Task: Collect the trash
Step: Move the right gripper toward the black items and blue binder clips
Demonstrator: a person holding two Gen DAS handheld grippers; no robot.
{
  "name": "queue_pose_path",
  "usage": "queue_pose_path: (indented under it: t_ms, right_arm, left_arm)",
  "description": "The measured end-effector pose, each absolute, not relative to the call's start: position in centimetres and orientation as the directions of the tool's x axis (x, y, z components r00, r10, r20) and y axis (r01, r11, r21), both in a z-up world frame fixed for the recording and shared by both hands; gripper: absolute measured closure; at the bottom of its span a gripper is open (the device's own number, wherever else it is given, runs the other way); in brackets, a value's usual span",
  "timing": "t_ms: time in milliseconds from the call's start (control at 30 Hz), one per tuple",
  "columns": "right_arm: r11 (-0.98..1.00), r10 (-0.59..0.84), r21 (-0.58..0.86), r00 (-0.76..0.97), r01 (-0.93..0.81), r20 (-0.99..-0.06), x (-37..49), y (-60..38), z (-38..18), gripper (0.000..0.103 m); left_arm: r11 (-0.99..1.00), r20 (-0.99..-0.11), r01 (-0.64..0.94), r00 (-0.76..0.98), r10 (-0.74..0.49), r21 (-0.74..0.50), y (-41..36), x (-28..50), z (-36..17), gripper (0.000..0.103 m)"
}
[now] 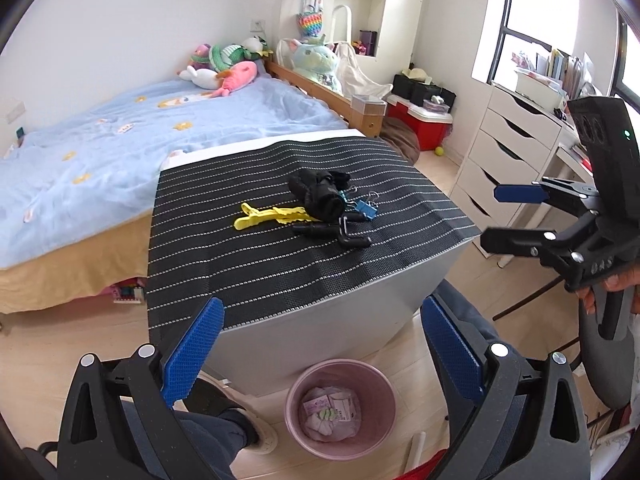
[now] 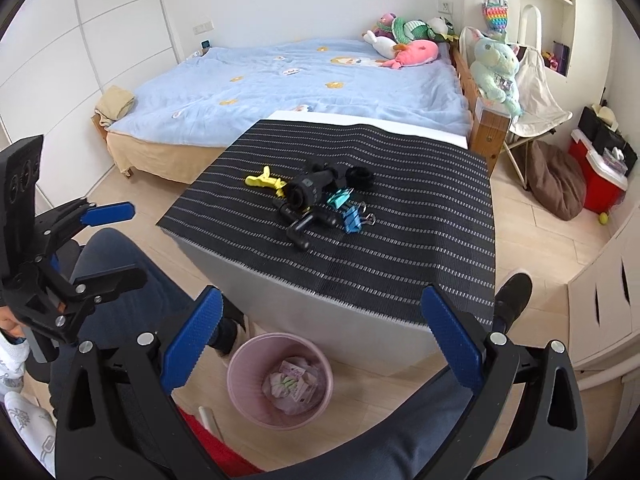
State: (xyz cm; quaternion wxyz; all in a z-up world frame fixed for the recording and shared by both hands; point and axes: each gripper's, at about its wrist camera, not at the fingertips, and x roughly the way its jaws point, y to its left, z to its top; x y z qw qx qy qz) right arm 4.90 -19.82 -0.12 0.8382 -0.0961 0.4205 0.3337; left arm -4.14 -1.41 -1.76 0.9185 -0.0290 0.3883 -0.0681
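A pink trash bin (image 1: 341, 408) stands on the floor in front of the table, with paper wrappers (image 1: 330, 410) inside; it also shows in the right wrist view (image 2: 280, 380). My left gripper (image 1: 320, 340) is open and empty, held above the bin and the table's near edge. My right gripper (image 2: 320, 332) is open and empty, also above the bin; it shows at the right of the left wrist view (image 1: 500, 216). The left gripper shows at the left of the right wrist view (image 2: 120, 244).
A table with a black striped mat (image 1: 280, 260) holds a yellow clip (image 1: 264, 214), a black pouch (image 1: 320, 194), blue binder clips (image 1: 366, 210) and a black tool (image 1: 340, 232). A bed (image 1: 120, 140) lies behind, white drawers (image 1: 508, 152) at the right. The person's legs (image 2: 132, 280) are near the bin.
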Motion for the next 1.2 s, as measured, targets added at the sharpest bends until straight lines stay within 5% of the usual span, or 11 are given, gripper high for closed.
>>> queue_pose_path:
  t_ms: [767,1200]
  right_arm:
    - [0.766,0.494,0.338,0.164,-0.547,-0.854,18.1,-16.4,-4.5,0.008]
    - [0.752,0.518,0.405,0.086,-0.520,-0.851,18.9,-15.8,-7.1,0.072]
  left_arm:
    - [0.990,-0.714,0.068,0.687,-0.135,-0.122,0.1,-3.8,-2.4,0.008]
    - [0.989,-0.723,0.067,0.676,-0.142,-0.132,0.0,-3.5,-3.0,0.008]
